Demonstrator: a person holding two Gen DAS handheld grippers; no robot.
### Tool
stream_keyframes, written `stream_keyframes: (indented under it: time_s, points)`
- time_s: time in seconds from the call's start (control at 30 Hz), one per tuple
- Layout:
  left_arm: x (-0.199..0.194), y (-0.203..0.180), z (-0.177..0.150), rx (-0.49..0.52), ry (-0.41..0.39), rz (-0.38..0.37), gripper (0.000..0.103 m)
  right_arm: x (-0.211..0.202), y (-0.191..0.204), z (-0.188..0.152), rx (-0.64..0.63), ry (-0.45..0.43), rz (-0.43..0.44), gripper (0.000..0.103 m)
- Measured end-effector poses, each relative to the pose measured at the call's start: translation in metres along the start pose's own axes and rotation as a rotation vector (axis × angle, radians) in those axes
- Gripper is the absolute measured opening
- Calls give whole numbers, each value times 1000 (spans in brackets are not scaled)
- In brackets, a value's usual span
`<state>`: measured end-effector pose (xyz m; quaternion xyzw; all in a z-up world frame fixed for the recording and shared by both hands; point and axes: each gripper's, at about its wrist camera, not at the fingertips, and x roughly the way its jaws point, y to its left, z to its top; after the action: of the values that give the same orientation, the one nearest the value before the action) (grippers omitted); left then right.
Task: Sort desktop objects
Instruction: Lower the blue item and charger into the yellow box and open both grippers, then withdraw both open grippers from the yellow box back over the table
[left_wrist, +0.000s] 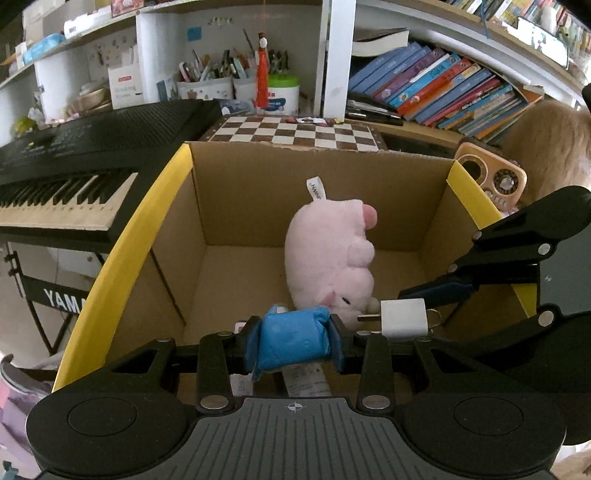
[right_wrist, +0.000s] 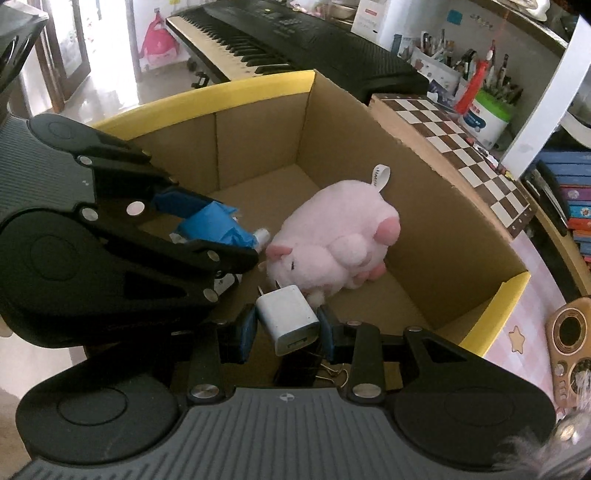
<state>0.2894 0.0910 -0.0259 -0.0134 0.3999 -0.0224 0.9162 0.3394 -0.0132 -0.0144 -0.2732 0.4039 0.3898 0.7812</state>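
A soft blue packet (left_wrist: 293, 339), crumpled and wrapped in glossy film, is held clamped crosswise between the blue pads of the left tool (left_wrist: 293, 341), its long axis running from pad to pad. It is held over the near end of the cardboard box (left_wrist: 236, 192), just above the near wall. A white plug charger (right_wrist: 288, 319), a small rounded cube with a port on its near face, is gripped by the right tool (right_wrist: 286, 326); its two metal prongs are pointed away from the camera toward the box floor and the plush. The two tools are held close together, side by side, both tilted down into the box.

One pink plush pig (right_wrist: 332, 243) is seen lying on its side on the box floor, near the middle, its long axis running from the near wall toward the far wall, its white tag loop at the far end. The box is open-topped, brown inside, with yellow along two rims.

Beyond the far wall one chessboard (left_wrist: 295, 133) is seen, and beside the left wall one black keyboard (left_wrist: 74, 162). One gold-coloured gadget (right_wrist: 570, 343) with round dials lies outside the box's right corner on a pink checked tabletop (right_wrist: 532, 306).
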Motion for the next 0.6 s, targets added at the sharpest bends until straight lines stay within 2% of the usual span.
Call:
stream_keyframes:
  time_s: [0.13,0.2,0.23,0.3,0.37,0.4,0.6]
  points:
    - [-6,-1,-1,0,-36,16,37,-4,-1,-2,16,-24,-11,35]
    - [-13,-4,-1,9,-59,24,37,-7,-2,-3,31,-38,-14,42]
    - [-18,-5,-1,8,-73,26,38,-9,-3,-4,42,-48,-21,42]
    - [-28,-5,-1,1,-104,24,41,-16,-3,-7,53,-80,-28,43]
    - [-39,-4,-2,-13,-146,38,57,-26,-1,-10,80,-117,-45,48]
    - [-45,-4,-2,-20,-167,40,58,-30,-1,-11,99,-134,-56,51]
    - [-75,-6,-8,-44,-254,26,60,-62,0,-25,222,-233,-108,51]
